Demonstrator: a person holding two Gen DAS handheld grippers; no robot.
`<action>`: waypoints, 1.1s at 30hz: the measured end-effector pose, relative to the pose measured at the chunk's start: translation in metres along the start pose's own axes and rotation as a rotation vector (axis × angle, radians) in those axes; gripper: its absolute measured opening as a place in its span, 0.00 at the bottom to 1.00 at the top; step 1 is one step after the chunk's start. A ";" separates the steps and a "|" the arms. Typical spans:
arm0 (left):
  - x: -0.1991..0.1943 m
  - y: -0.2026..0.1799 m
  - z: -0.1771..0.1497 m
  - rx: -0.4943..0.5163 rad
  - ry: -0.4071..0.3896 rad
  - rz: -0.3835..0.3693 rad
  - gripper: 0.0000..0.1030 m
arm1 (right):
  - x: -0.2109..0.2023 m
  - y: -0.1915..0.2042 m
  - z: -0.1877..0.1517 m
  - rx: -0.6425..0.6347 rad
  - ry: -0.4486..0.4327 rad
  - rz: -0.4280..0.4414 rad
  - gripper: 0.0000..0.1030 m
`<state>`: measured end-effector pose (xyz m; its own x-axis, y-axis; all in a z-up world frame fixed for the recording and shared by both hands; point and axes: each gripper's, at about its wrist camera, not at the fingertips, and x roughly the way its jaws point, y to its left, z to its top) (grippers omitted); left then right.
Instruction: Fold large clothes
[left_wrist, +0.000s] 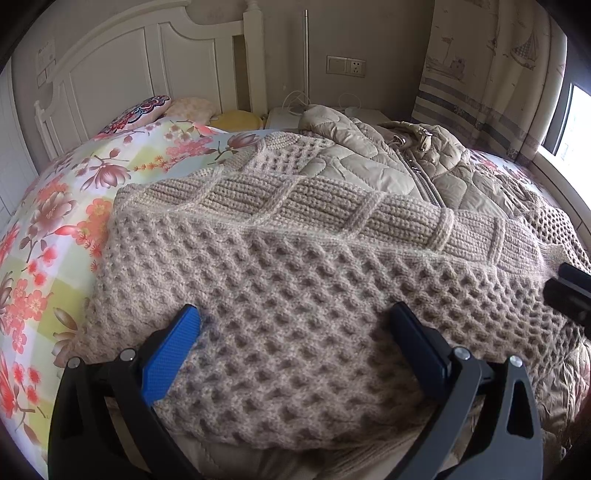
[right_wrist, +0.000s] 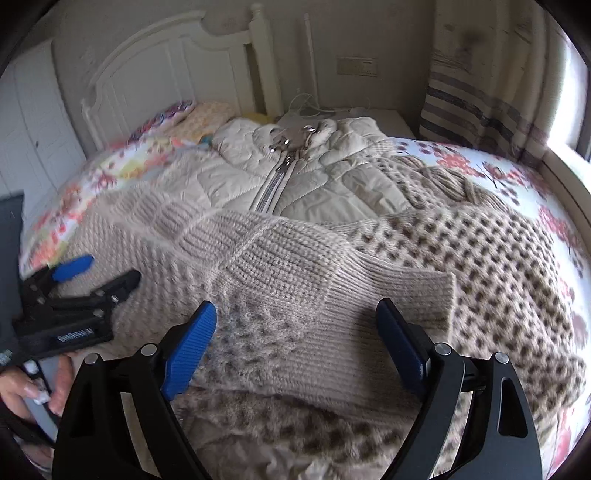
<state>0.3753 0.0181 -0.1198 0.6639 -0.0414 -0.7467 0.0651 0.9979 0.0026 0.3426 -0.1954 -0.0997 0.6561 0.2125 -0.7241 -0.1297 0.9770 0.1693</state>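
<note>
A large beige knit sweater (left_wrist: 295, 258) lies spread across the bed, honeycomb stitch in front and a ribbed band behind. A beige quilted zip jacket (left_wrist: 388, 162) lies on its far part. My left gripper (left_wrist: 295, 325) hovers open over the honeycomb knit, pads wide apart and gripping nothing. In the right wrist view the sweater's sleeve (right_wrist: 332, 295) lies folded across the body, its ribbed cuff (right_wrist: 432, 295) to the right. My right gripper (right_wrist: 295, 314) stands open over that sleeve. The left gripper (right_wrist: 107, 273) shows at the left, held by a hand (right_wrist: 33, 387).
The bed has a floral sheet (left_wrist: 55, 221) and a white headboard (left_wrist: 147, 66) with pillows (left_wrist: 147, 110) against it. A bedside table (left_wrist: 288, 114) with cables stands behind the jacket. A curtain (left_wrist: 491, 74) and a bright window (left_wrist: 576, 122) are at the right.
</note>
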 end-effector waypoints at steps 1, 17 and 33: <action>0.000 0.001 0.000 -0.003 0.000 -0.004 0.98 | -0.012 -0.008 -0.002 0.052 -0.035 0.002 0.83; -0.055 0.016 -0.014 -0.018 -0.025 -0.010 0.98 | -0.057 -0.068 -0.036 0.055 -0.047 -0.189 0.83; -0.067 0.030 -0.067 -0.038 0.000 0.083 0.98 | -0.057 -0.075 -0.057 0.039 -0.051 -0.157 0.83</action>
<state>0.2829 0.0546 -0.1140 0.6661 0.0415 -0.7447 -0.0184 0.9991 0.0392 0.2729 -0.2799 -0.1095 0.7034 0.0548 -0.7087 0.0061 0.9965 0.0831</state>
